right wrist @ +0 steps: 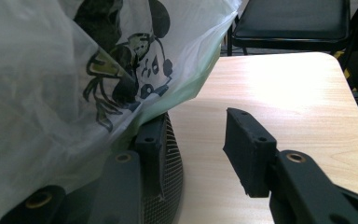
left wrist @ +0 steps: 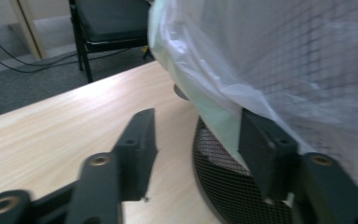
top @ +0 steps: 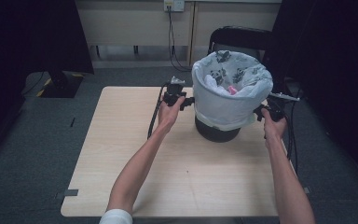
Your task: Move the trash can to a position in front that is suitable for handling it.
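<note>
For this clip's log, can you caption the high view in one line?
Both hand-held grippers, left and right, flank a mesh bin lined with a panda-print bag on a wooden table.

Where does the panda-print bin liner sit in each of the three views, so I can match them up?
High view: bin liner right of centre, draped over the black mesh bin.
Left gripper view: liner fills the upper right, hanging over the right jaw.
Right gripper view: liner covers the left half, above the left jaw.
Shared landmark: the black chair behind the table.
</note>
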{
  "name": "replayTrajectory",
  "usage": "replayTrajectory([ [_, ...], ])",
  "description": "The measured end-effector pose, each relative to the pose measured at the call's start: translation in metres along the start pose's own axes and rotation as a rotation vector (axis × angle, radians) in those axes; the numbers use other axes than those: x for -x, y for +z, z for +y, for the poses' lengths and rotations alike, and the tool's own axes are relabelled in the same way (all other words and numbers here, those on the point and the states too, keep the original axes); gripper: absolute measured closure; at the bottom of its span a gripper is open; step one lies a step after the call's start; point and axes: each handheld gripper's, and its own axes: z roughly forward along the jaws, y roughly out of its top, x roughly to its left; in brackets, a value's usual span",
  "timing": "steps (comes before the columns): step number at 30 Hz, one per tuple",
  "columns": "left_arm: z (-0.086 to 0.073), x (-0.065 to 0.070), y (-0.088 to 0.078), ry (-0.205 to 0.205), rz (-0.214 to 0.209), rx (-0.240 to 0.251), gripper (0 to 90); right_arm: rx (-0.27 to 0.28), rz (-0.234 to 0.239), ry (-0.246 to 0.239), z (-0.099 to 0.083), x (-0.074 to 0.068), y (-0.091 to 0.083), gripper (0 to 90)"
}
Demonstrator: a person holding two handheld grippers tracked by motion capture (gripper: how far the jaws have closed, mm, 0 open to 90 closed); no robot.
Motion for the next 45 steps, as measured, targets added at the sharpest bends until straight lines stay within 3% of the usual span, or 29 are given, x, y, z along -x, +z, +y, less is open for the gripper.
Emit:
replayTrajectory([
  [2, -0.002, 0.001, -0.004, 0.0, -0.004, -0.002, 49.3, -0.002, -0.007, -0.017, 0.0, -0.003, -0.001, 62.6],
  [5, -0.005, 0.001, -0.013, 0.034, 0.007, -0.004, 49.3, -0.012, 0.008, -0.053, -0.002, -0.01, -0.004, 62.4],
  [13, -0.019, 0.002, -0.043, 0.078, 0.04, -0.013, 50.0, -0.021, 0.048, -0.086, -0.012, -0.033, -0.012, 62.4],
  [15, -0.024, 0.0, -0.049, 0.068, 0.019, -0.002, 51.1, -0.019, 0.057, -0.095, -0.015, -0.038, -0.015, 62.3],
  [17, -0.029, -0.003, -0.053, 0.025, -0.024, 0.003, 51.8, -0.009, 0.07, -0.082, -0.02, -0.042, -0.018, 64.7],
  [18, -0.031, -0.004, -0.055, 0.028, -0.034, 0.004, 51.3, -0.011, 0.083, -0.068, -0.022, -0.043, -0.02, 64.6],
  [21, -0.031, -0.002, -0.061, 0.073, -0.03, -0.011, 50.5, -0.019, 0.083, -0.09, -0.026, -0.048, -0.027, 64.3],
  [24, -0.037, 0.001, -0.068, 0.073, -0.041, 0.0, 51.8, -0.013, 0.088, -0.078, -0.031, -0.052, -0.033, 65.3],
  [30, -0.047, 0.009, -0.085, 0.107, -0.041, -0.001, 53.3, -0.018, 0.1, -0.108, -0.036, -0.061, -0.039, 67.9],
  [32, -0.051, 0.01, -0.09, 0.09, -0.059, -0.006, 53.3, -0.016, 0.108, -0.11, -0.038, -0.062, -0.041, 67.9],
  [34, -0.054, 0.014, -0.095, 0.119, -0.051, -0.003, 53.1, -0.017, 0.115, -0.109, -0.039, -0.063, -0.042, 67.9],
  [40, -0.065, 0.017, -0.112, 0.114, -0.058, -0.004, 51.4, -0.032, 0.118, -0.164, -0.04, -0.073, -0.046, 69.1],
  [45, -0.075, 0.018, -0.132, 0.108, -0.044, -0.014, 49.1, -0.048, 0.149, -0.223, -0.044, -0.086, -0.052, 68.7],
])
